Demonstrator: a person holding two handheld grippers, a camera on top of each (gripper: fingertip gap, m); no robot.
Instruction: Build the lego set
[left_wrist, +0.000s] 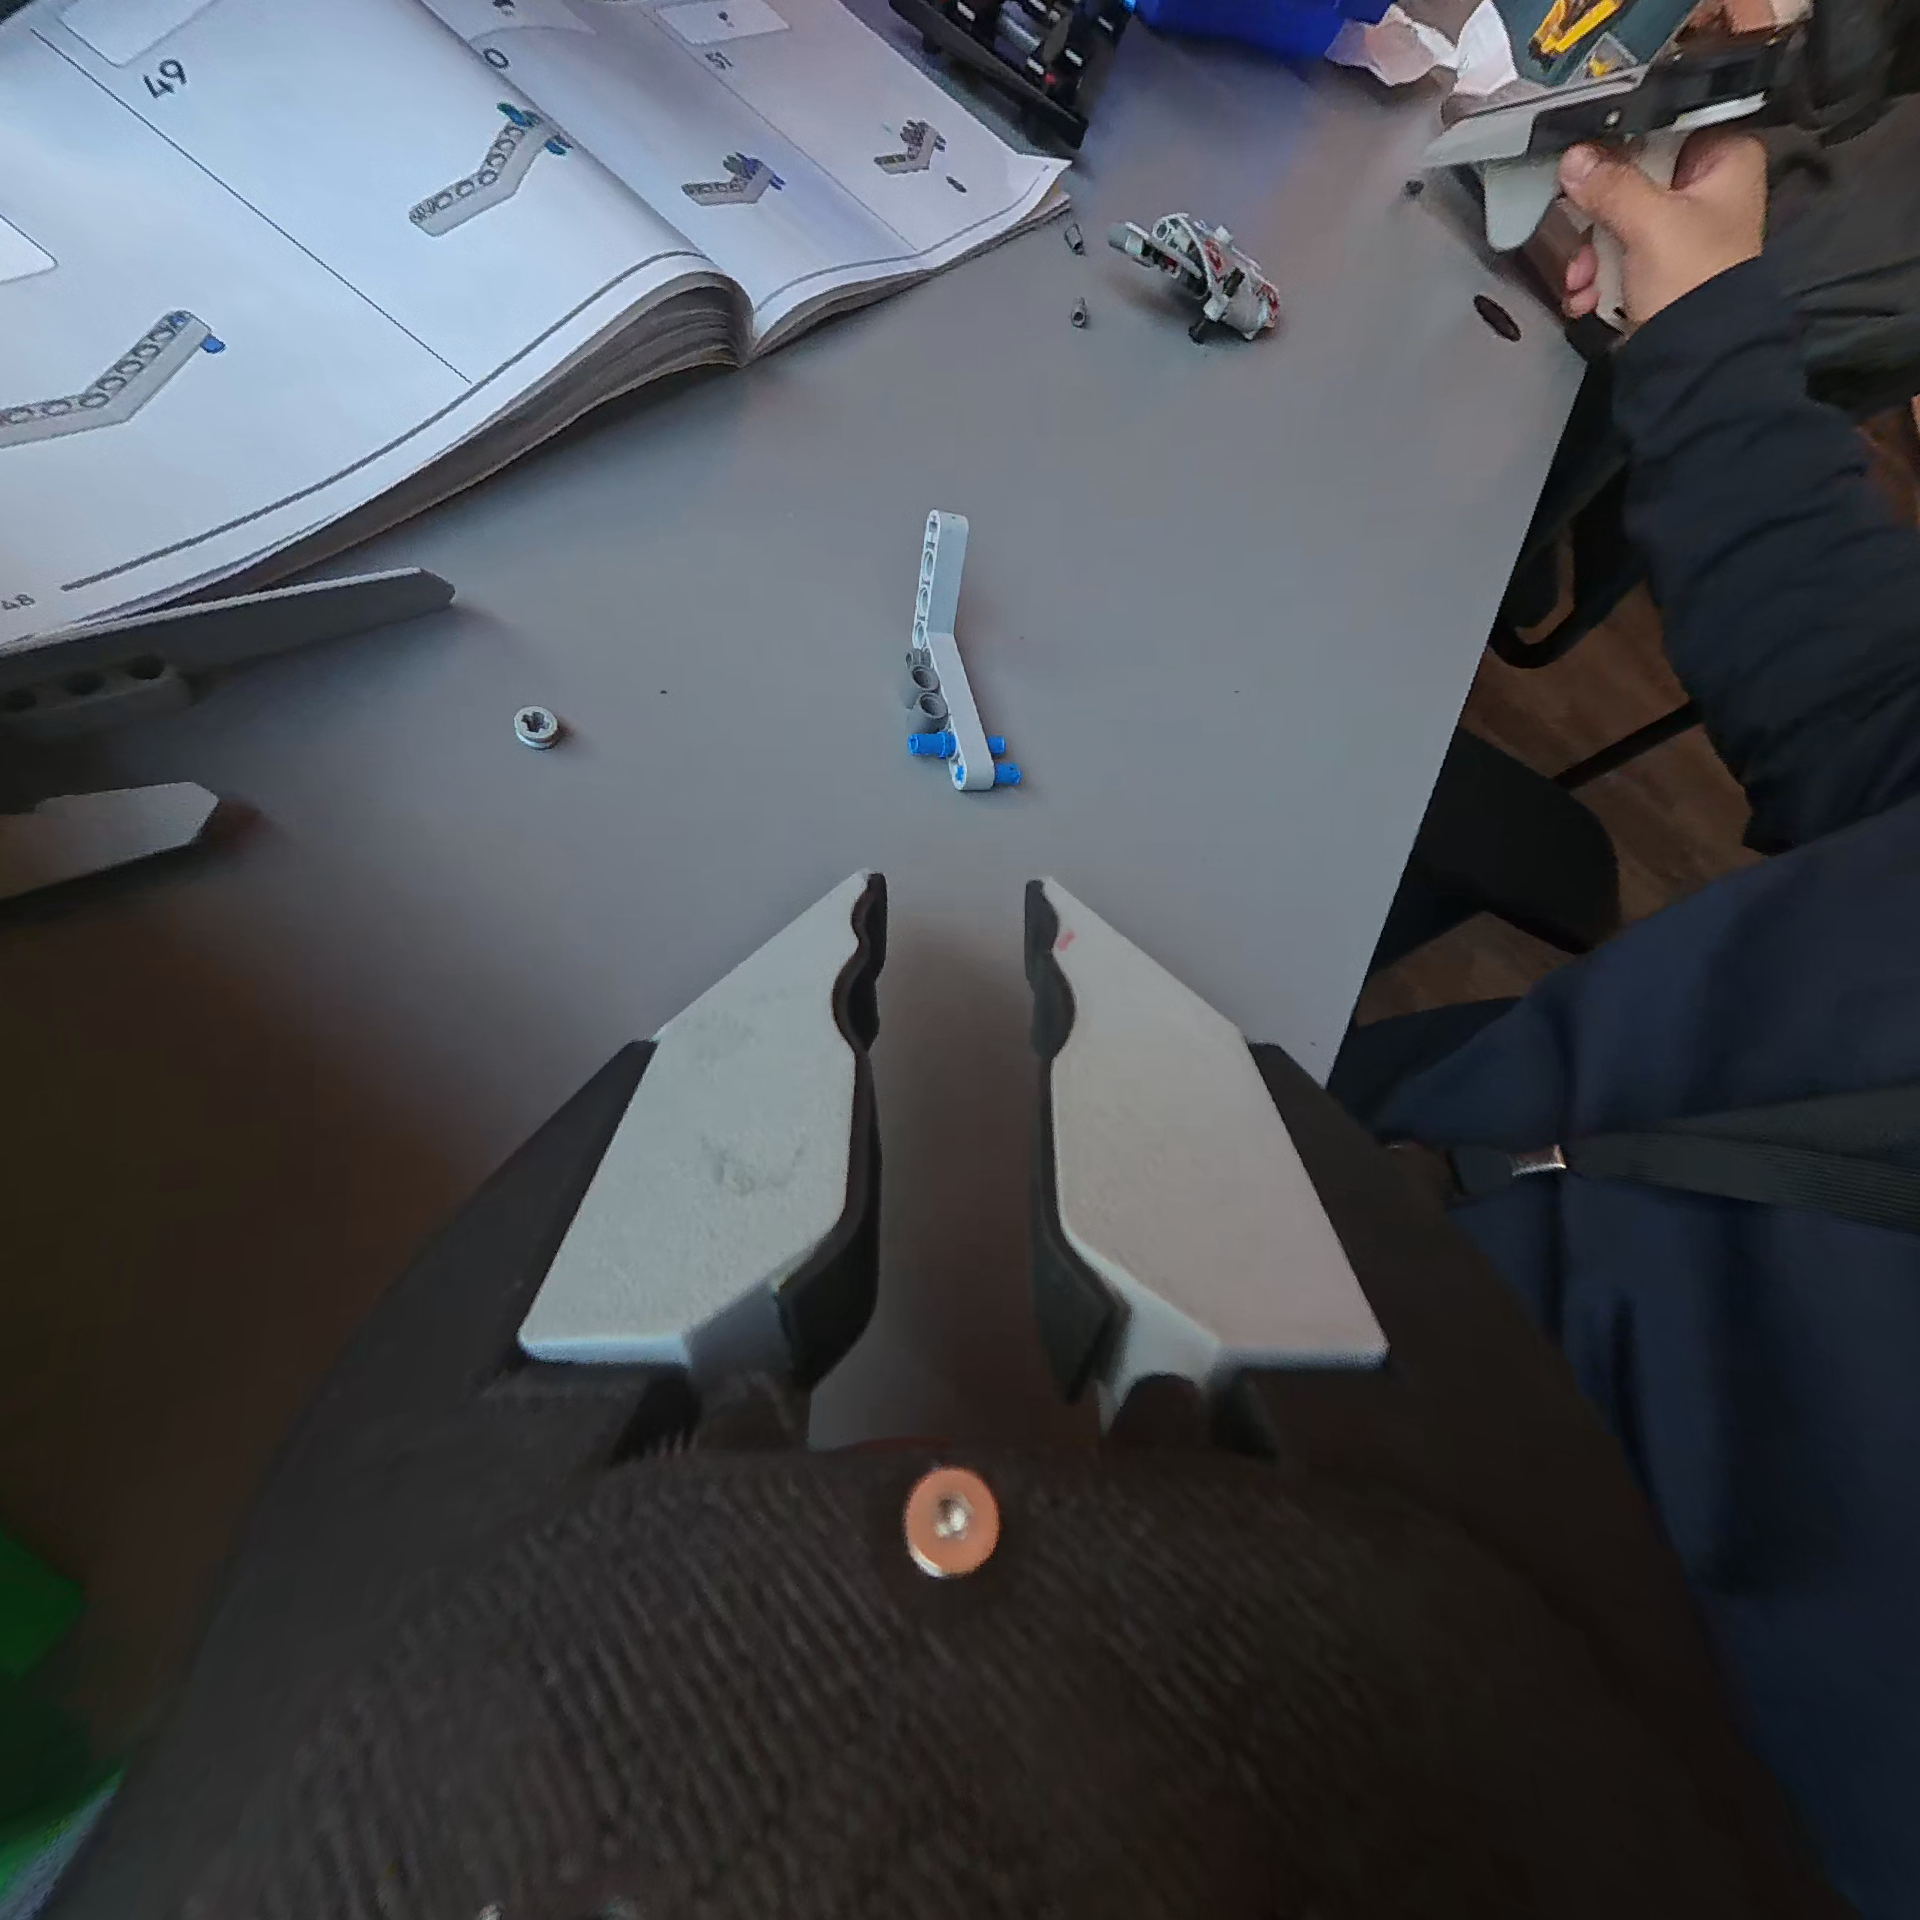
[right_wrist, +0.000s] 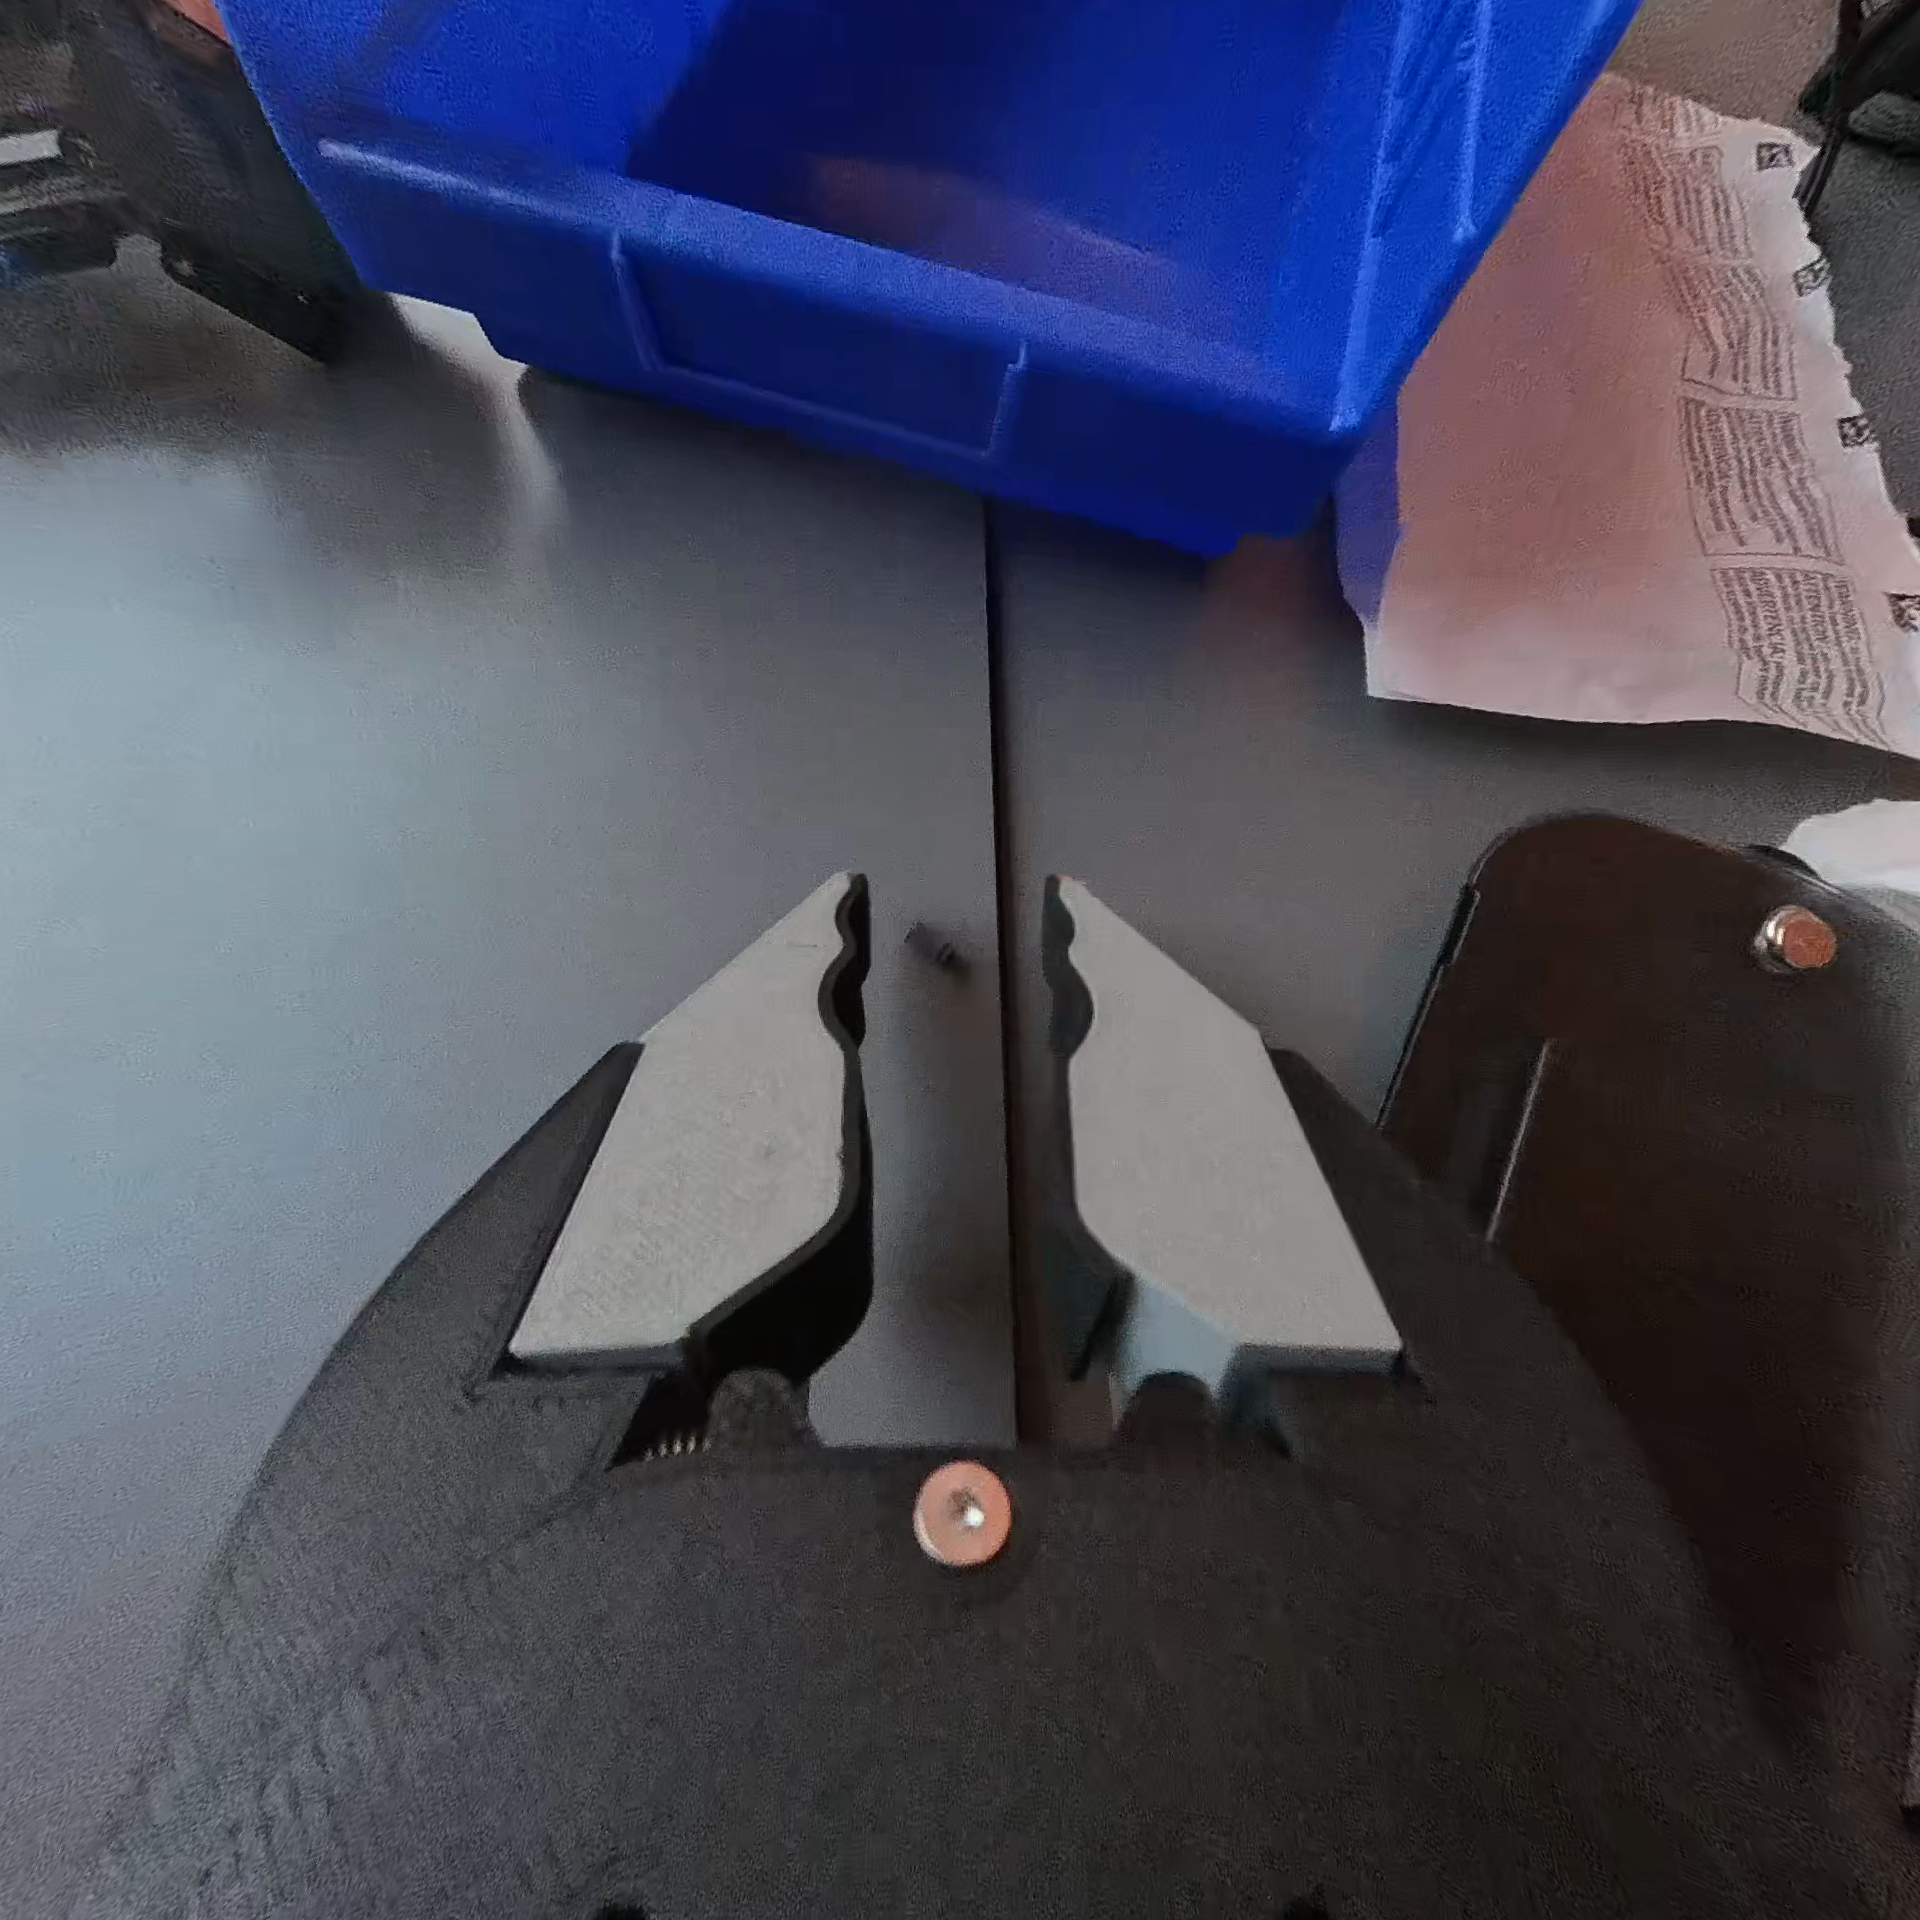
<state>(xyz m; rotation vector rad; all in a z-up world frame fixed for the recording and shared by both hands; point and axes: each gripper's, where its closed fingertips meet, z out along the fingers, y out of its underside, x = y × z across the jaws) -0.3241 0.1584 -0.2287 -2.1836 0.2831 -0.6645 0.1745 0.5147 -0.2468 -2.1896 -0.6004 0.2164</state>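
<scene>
Gaping left fingers (left_wrist: 862, 997) (right (right_wrist: 847, 987) likewise), empty

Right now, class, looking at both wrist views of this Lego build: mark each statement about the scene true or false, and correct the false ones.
1. The left tool is shut on the bent grey beam. False: it is open and empty; the beam lies on the table ahead of it.
2. The beam carries blue pins at its near end. True.
3. The instruction booklet lies closed. False: it lies open.
4. A blue bin stands ahead of the right tool. True.
5. The right tool grips a small dark pin. False: it is open; the pin lies on the table between its tips.
</scene>
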